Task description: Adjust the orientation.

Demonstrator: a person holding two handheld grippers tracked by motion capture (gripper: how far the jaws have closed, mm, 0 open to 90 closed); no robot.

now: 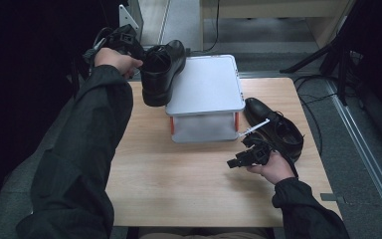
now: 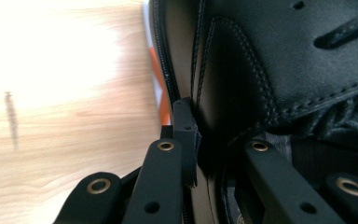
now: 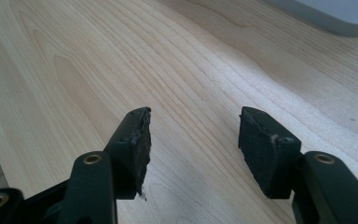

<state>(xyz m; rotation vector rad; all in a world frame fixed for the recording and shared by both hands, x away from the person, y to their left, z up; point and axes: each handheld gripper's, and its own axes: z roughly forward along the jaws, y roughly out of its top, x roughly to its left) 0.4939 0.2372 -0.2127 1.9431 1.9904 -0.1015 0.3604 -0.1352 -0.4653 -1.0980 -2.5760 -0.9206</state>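
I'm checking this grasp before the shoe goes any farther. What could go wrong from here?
1. The left tool pinches only the thin collar edge of the black shoe, which hangs tilted in the air; it may swing or slip out.
2. The shoe hangs close to the corner of the white box lid, so its sole could knock the box.
3. The right tool stands open over the table, beside the second shoe; it gives no support.
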